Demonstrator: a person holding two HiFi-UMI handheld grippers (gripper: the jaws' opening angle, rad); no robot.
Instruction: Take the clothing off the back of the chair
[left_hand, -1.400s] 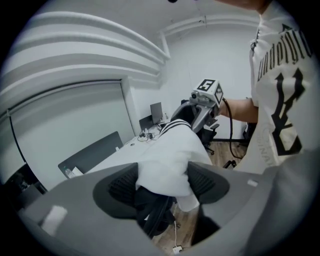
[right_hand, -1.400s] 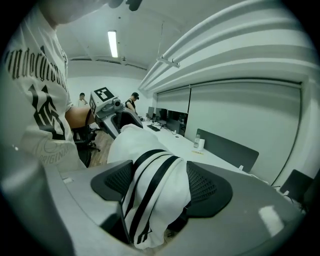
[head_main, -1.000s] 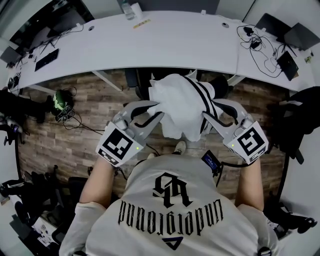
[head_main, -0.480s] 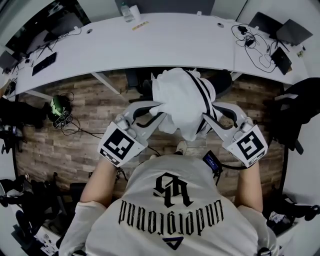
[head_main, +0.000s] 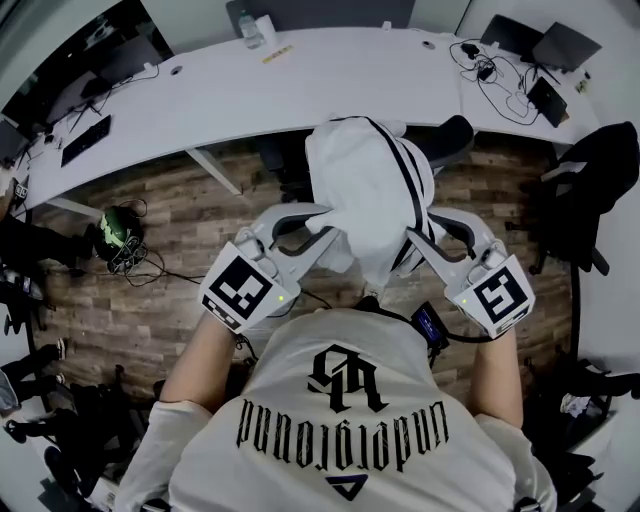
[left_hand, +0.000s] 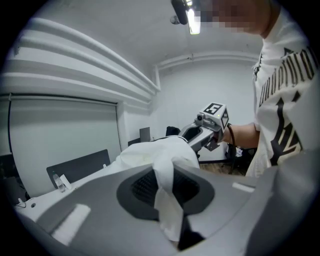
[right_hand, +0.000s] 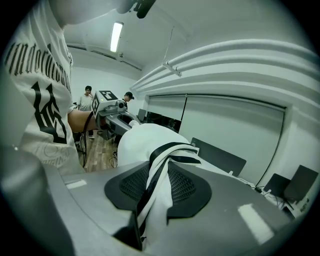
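White cotton with black stripes: the clothing (head_main: 365, 185) hangs bunched at dead centre, strung between both tools. At eight o'clock the left hand-held gripper (head_main: 320, 222) is clamped on a plain white fold. At four o'clock the right hand-held gripper (head_main: 412, 238) bites down on the striped edge, cloth pinched tight in both pairs of jaws. Just beyond, at one o'clock, the dark chair (head_main: 455, 135) peeks out behind the bundle; whether the cloth touches it, I cannot tell. Farther off, at twelve o'clock, curves the pale tabletop (head_main: 330, 80).
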